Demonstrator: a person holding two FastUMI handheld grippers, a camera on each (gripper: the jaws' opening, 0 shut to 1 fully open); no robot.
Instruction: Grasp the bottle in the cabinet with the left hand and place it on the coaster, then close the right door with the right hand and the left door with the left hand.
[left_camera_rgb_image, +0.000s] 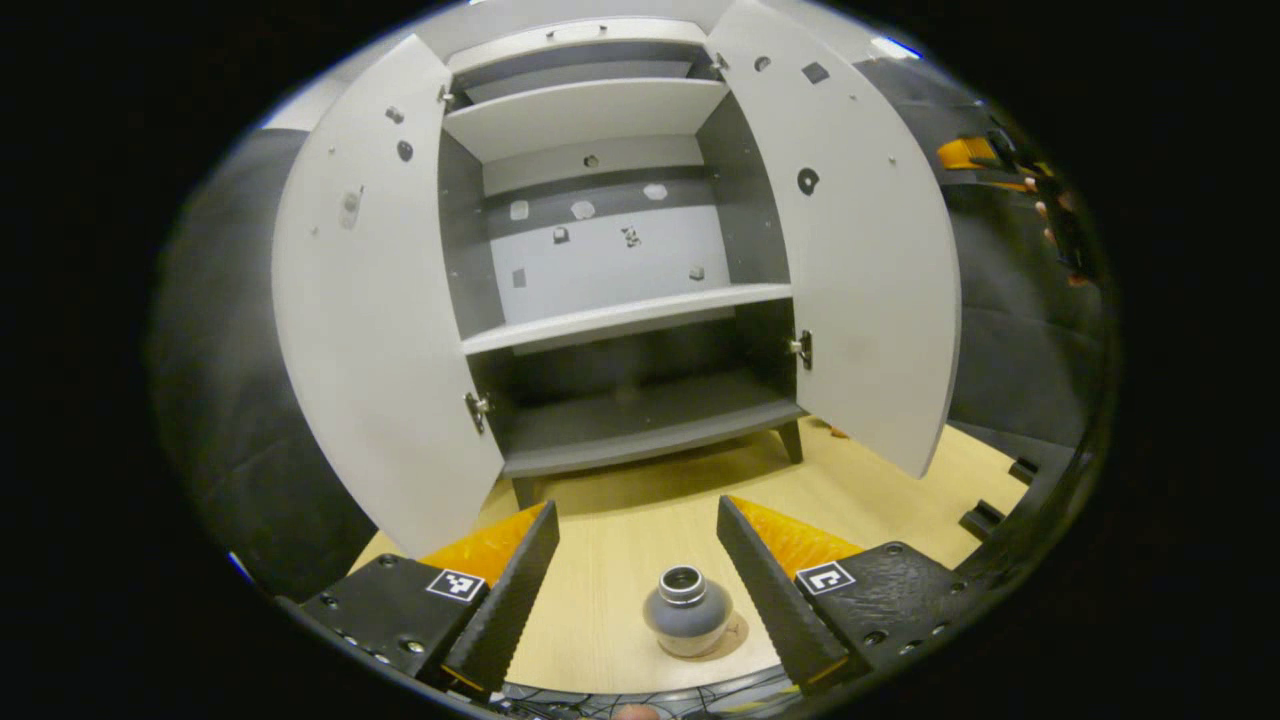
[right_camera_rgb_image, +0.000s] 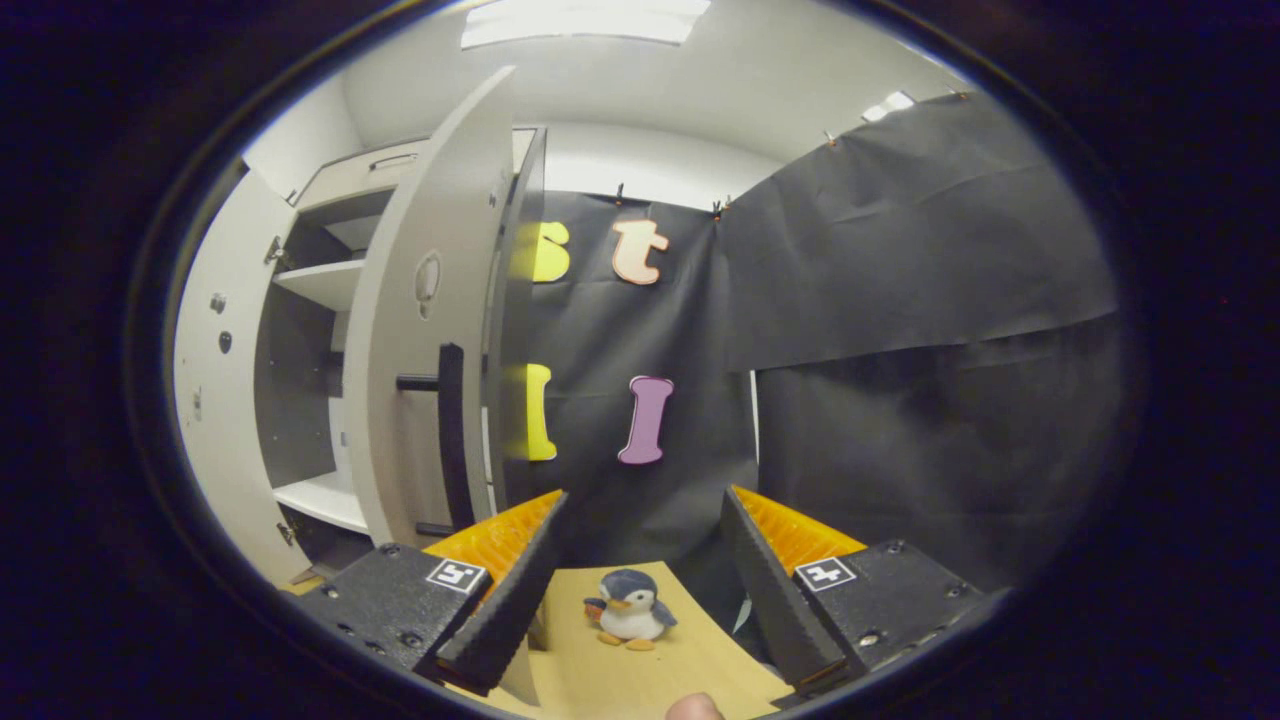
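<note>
Between the spread, empty jaws of the left gripper (left_camera_rgb_image: 637, 570), at the bottom centre of the left gripper view, the bottle (left_camera_rgb_image: 686, 610) stands upright on the coaster (left_camera_rgb_image: 730, 632), mouth up, touching neither finger; so placing looks done and the doors remain.

Filling the middle of that frame is the grey cabinet (left_camera_rgb_image: 610, 300), shelves bare, with the left door (left_camera_rgb_image: 370, 310) and right door (left_camera_rgb_image: 850, 260) both swung wide. Below it runs the pale wood surface (left_camera_rgb_image: 620, 530).

In the right gripper view the right door (right_camera_rgb_image: 425, 350) stands edge-on at left of centre, its dark vertical handle (right_camera_rgb_image: 450, 430) just up and left of the right gripper (right_camera_rgb_image: 637, 570), whose jaws are likewise apart and empty. That gripper is the nearer one to this door, which should swing inward from its outer face. A small toy penguin (right_camera_rgb_image: 628, 608) sits on the surface between its fingers.
</note>
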